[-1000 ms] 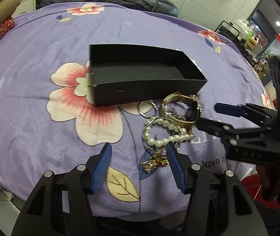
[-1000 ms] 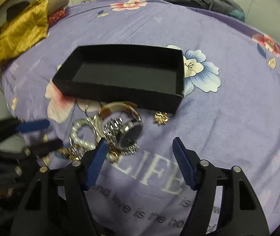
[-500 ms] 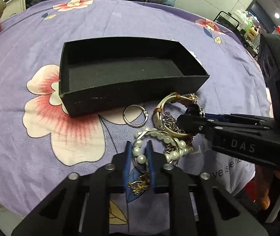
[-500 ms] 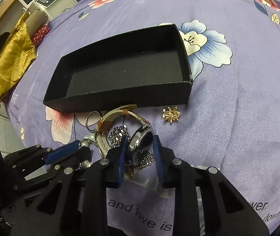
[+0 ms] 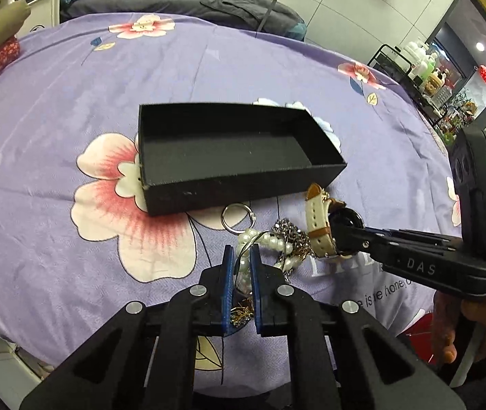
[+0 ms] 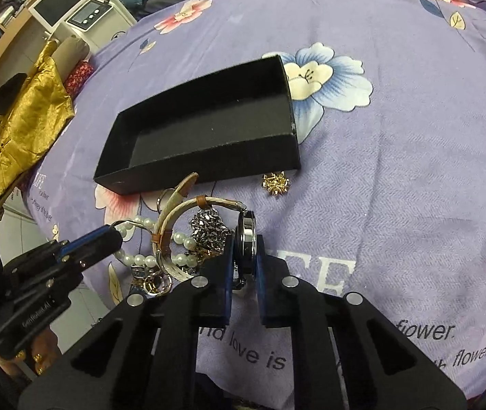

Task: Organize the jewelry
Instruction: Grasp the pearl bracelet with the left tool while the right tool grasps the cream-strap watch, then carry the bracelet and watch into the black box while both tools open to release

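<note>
Left gripper (image 5: 241, 259) pinches, seemingly, pearl bracelet (image 5: 270, 244); right gripper (image 6: 244, 256) clamps watch (image 6: 247, 242).

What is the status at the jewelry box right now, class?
Left gripper jaws shut on pearl bracelet. Right gripper jaws shut on watch. Black box empty. Chain tangled under watch strap; brooch loose beside box.

one box (image 5: 243, 177), one watch (image 6: 246, 242), one brooch (image 6: 275, 182)
</note>
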`<state>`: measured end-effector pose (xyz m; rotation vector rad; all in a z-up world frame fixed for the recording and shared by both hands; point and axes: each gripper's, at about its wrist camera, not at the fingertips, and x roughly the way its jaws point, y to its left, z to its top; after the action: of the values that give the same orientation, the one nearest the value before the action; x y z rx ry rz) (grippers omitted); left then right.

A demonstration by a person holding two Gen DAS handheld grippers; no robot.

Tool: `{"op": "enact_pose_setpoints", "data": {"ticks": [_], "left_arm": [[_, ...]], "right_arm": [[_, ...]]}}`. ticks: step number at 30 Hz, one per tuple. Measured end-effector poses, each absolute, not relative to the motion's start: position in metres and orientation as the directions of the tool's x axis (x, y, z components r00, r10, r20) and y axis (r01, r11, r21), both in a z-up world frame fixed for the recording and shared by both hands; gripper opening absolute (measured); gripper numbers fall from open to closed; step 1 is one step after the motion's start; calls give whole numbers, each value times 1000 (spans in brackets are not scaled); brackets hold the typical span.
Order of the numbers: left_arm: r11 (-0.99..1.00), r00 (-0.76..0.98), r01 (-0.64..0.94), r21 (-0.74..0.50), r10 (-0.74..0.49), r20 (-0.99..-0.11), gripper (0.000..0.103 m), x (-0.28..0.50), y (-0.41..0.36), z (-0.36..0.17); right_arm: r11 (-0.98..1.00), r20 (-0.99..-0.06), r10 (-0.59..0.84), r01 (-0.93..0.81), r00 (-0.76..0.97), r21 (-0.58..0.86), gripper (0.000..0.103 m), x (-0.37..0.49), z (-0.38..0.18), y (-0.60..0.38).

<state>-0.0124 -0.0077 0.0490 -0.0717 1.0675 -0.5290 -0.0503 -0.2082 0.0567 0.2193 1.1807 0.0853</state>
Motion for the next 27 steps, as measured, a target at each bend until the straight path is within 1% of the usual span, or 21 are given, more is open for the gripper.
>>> {"op": "enact_pose_setpoints", "data": {"ticks": [4, 18, 27], "left_arm": [[872, 393, 384, -304, -452, -801, 9, -11, -4, 63], [854, 509, 449, -264, -487, -710, 9, 1, -4, 131], [864, 542, 457, -212, -460, -703, 9, 24, -14, 139]], "right_arm": [[984, -894, 156, 16, 421, 179, 12, -51, 72, -203], [986, -853, 159, -32, 497, 165, 12, -39, 110, -195], [988, -836, 145, -31, 529, 151, 12, -21, 121, -195]]}}
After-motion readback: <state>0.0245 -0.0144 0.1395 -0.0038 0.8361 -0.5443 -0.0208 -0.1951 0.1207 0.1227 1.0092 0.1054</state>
